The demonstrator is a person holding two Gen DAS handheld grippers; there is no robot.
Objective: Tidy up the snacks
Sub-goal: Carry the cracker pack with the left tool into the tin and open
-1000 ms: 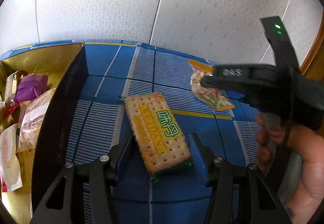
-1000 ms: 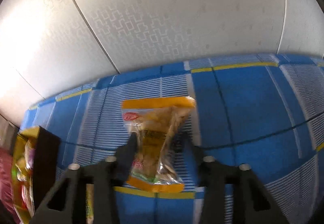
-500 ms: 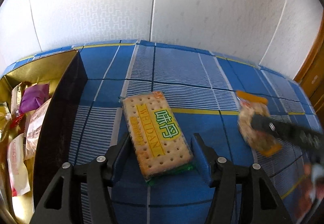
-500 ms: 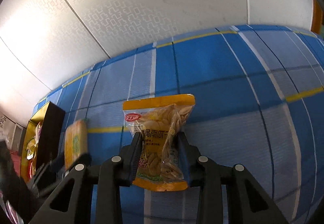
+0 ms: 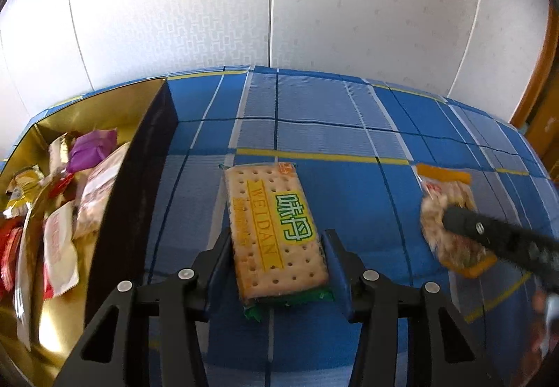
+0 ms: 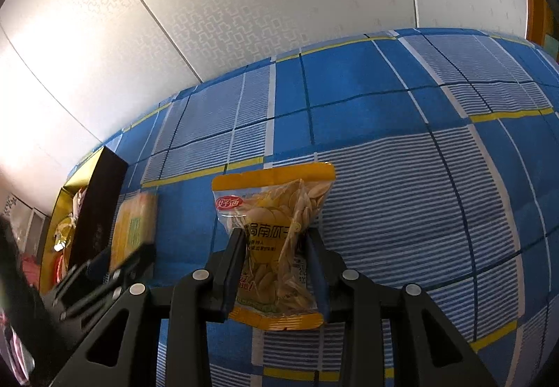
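A cracker pack (image 5: 276, 229) with a green and yellow label sits between the fingers of my left gripper (image 5: 276, 264), which is shut on its sides over the blue checked cloth. My right gripper (image 6: 274, 261) is shut on a yellow bag of pumpkin seeds (image 6: 276, 240), held low over the cloth. The seed bag (image 5: 450, 215) and right gripper show at the right of the left wrist view. The cracker pack (image 6: 134, 226) and left gripper show at the left of the right wrist view.
A gold-lined box with black walls (image 5: 132, 198) stands at the left and holds several wrapped snacks (image 5: 59, 240). It also shows in the right wrist view (image 6: 97, 208). A white patterned wall (image 5: 279, 2) runs behind the table. A wooden frame (image 5: 545, 79) is at the right.
My right gripper has come down and moved right with the seed bag, away from the box. My left gripper has closed in on the cracker pack.
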